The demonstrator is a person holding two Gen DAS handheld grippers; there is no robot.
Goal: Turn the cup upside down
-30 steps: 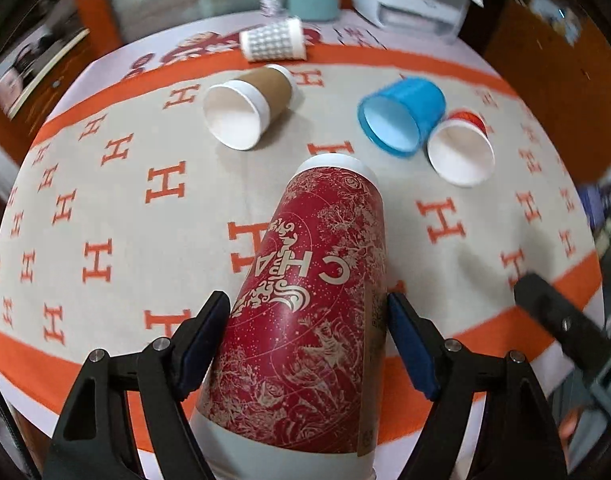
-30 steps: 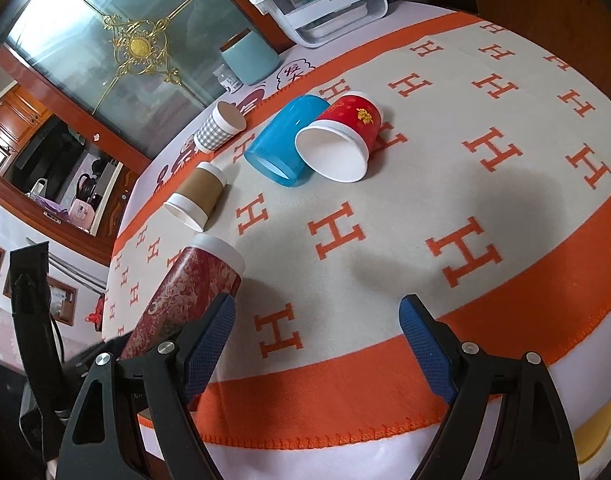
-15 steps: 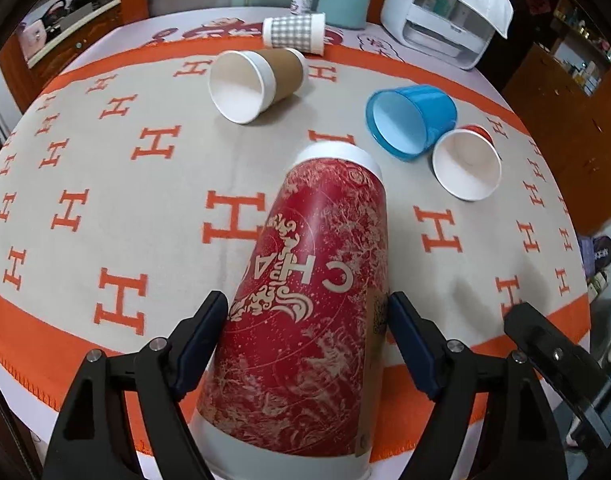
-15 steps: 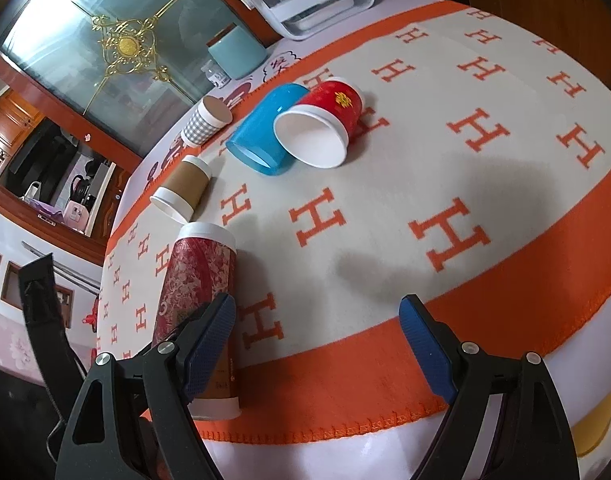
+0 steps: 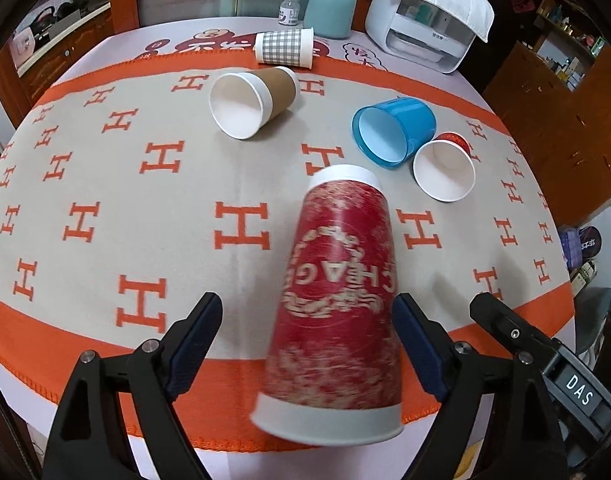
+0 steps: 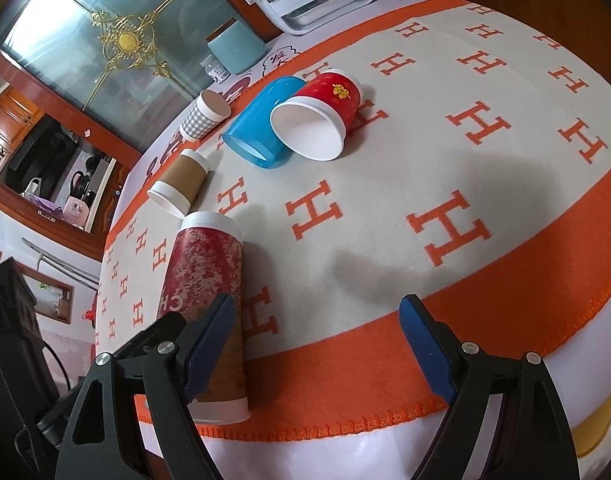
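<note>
On the near orange border of an H-patterned blanket (image 5: 105, 208), in the left wrist view, a tall red paper cup (image 5: 337, 300) is seen standing upside down, its wide white rim lowest and its narrower white base uppermost, blurred and leaning slightly. The left gripper (image 5: 307, 344) is spread wide; the blue pad at 3 o'clock of the cup lies against or just beside its wall, contact cannot be told, while the pad at 9 o'clock stands clear, so nothing is clamped. Toward 12 o'clock a brown cup (image 5: 251, 104) and a checked cup (image 5: 283, 48) are seen lying on their sides; toward 1 o'clock a blue cup (image 5: 393, 130) and a small red cup (image 5: 445, 170) lie side by side, seemingly touching. In the right wrist view, the right gripper (image 6: 317, 346) is held released over the blanket's edge, nothing between its pads. The tall red paper cup (image 6: 207, 280) is shown at 9 o'clock of that gripper, inverted near the table edge, partly hidden behind the left pad. The blue cup (image 6: 261, 124) and small red cup (image 6: 325, 112) lie toward 12 o'clock, the brown cup (image 6: 181, 184) and checked cup (image 6: 205, 118) toward 11 o'clock.
</note>
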